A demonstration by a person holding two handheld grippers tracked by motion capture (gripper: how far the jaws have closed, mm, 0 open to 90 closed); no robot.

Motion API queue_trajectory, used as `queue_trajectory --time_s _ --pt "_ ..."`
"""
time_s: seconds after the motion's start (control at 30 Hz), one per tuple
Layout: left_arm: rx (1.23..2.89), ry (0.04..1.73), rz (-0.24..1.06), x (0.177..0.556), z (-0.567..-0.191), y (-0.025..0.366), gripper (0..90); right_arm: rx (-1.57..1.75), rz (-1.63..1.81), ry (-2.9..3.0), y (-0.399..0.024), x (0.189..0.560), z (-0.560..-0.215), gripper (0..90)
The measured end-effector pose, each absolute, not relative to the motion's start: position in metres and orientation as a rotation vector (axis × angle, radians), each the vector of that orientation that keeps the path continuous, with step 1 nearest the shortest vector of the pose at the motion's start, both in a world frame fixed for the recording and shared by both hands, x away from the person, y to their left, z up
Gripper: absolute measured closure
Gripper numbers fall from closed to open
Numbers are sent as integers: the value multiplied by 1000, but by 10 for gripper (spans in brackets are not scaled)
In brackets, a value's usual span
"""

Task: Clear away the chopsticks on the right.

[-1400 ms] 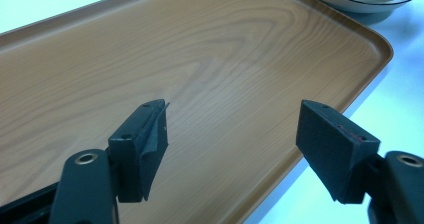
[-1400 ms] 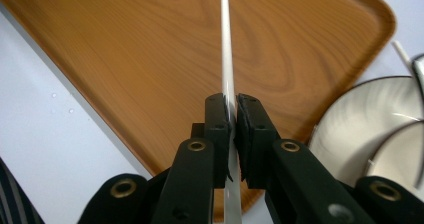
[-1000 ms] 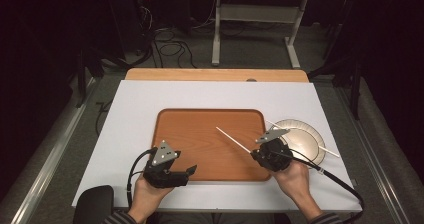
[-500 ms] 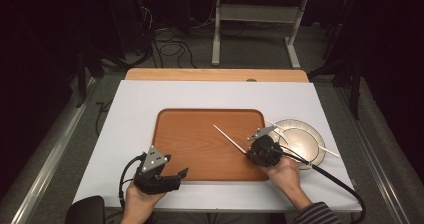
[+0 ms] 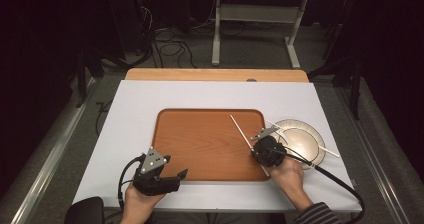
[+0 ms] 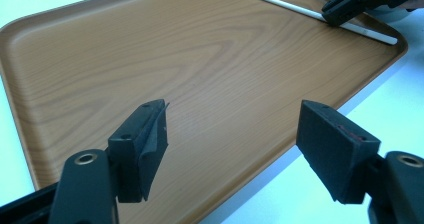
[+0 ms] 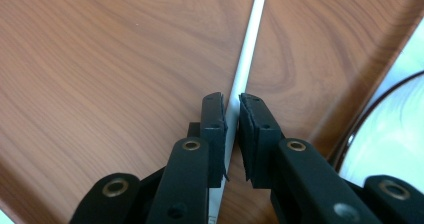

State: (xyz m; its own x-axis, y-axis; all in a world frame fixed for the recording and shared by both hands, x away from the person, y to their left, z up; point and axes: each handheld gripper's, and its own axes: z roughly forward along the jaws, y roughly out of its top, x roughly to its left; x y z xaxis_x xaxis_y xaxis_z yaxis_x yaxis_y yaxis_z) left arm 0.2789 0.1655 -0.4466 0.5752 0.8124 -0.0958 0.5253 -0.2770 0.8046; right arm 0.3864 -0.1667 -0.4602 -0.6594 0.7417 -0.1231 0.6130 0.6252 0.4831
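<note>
Over the wooden tray [image 7: 100,59], thin white chopstick [image 7: 247,49], right claw [image 7: 232,115] clamped.

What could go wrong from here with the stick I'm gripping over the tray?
1. The right gripper is shut on the thin white stick well off its middle, so the long free end may swing or slip.
2. A second white stick lies across the round silvery plate just beside that gripper; the trailing black cable could knock it off.
3. The open left gripper hangs over the brown wooden tray edge and may bump it.
</note>
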Motion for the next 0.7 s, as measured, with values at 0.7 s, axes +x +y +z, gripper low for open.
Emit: queue_trajectory --time_s 0.7 --pt "1966 1067 415 279 -448 163 291 1119 576 2511 -168 386 -460 748"
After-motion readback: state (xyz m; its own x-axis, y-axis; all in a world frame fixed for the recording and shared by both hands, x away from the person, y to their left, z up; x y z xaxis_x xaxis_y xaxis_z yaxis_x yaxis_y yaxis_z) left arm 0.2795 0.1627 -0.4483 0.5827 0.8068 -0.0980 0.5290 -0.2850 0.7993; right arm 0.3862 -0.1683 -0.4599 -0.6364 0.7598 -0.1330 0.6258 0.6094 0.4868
